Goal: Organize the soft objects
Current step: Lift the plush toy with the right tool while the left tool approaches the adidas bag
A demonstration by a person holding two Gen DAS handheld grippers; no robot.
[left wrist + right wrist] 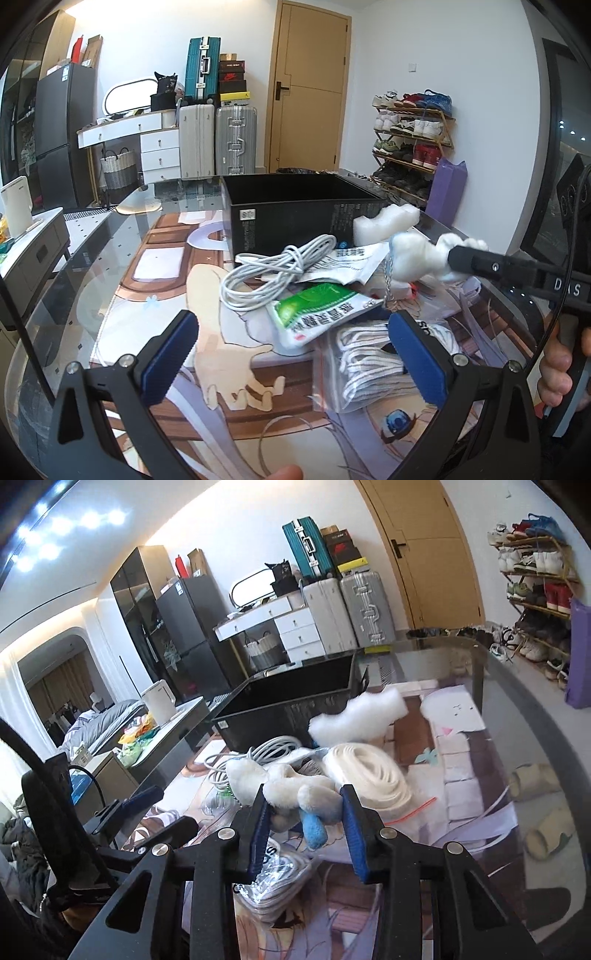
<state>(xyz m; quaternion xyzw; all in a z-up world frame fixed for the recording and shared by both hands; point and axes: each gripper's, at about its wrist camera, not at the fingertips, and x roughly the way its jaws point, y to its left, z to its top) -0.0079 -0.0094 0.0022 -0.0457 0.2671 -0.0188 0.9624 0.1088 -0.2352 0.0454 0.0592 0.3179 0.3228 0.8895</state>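
Room: behind the glass tabletop (92,258) we see suitcases (218,140), a tan door (310,88) and a shoe rack (413,140).
Tabletop: a printed mat (207,302) covers it; a black box (295,210) stands open toward the far edge.
Clutter: before the box lie a coiled white cable (273,277), a green-and-white sachet (317,314), a bag of white cords (373,362) and a white foam block (384,221).
Right gripper (304,805): our fingers (352,834) pinch a white plush toy (295,790) with a blue limb; it hangs above the clutter, near the tabletop's right edge.
Left gripper (291,354): our fingers (170,354) stand wide apart and empty, low over the mat.
Chain: something like a metal chain (388,280) seems to dangle from the toy.
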